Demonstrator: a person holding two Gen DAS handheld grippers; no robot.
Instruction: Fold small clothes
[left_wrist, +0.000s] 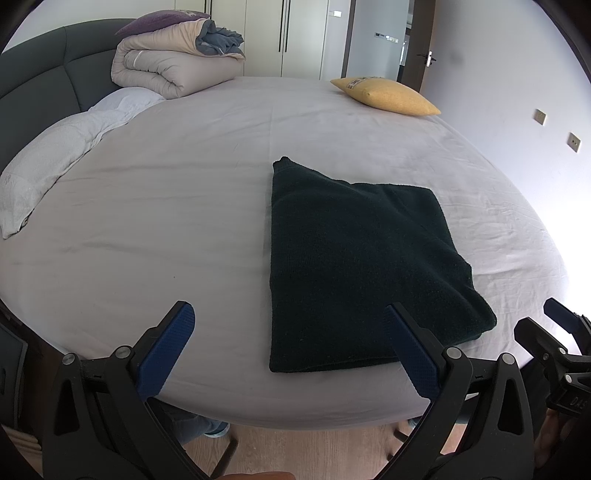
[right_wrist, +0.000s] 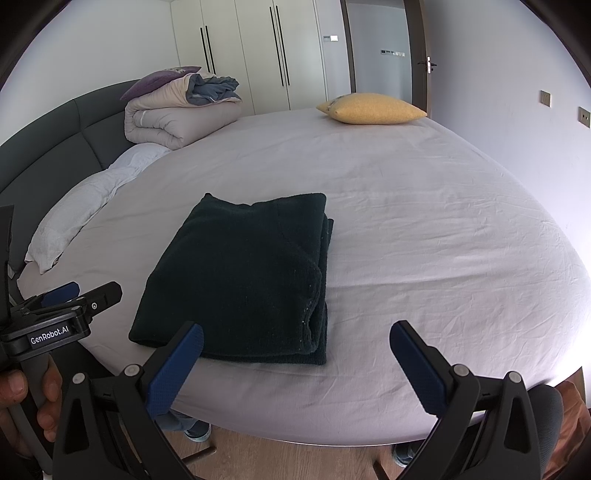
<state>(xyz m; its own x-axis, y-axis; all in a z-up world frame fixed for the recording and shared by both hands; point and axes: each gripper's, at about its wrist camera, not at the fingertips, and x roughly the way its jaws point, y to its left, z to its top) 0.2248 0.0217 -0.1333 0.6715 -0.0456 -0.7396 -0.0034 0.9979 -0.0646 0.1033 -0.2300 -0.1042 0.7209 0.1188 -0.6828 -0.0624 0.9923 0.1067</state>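
A dark green knitted garment (left_wrist: 354, 258) lies folded into a rectangle on the bed near its front edge; it also shows in the right wrist view (right_wrist: 243, 277). My left gripper (left_wrist: 288, 317) is open and empty, held above the bed's front edge, its right finger over the garment's near edge. My right gripper (right_wrist: 295, 339) is open and empty, just in front of the garment's near right corner. The right gripper's tips show in the left wrist view (left_wrist: 543, 317), and the left gripper shows in the right wrist view (right_wrist: 88, 291).
The bed (right_wrist: 443, 240) has a pale sheet. A folded duvet (right_wrist: 177, 118), a white pillow (right_wrist: 74, 221) and a dark headboard (right_wrist: 44, 140) are at the far left. A yellow cushion (right_wrist: 369, 108) lies at the far edge. Wood floor (right_wrist: 295, 458) lies below.
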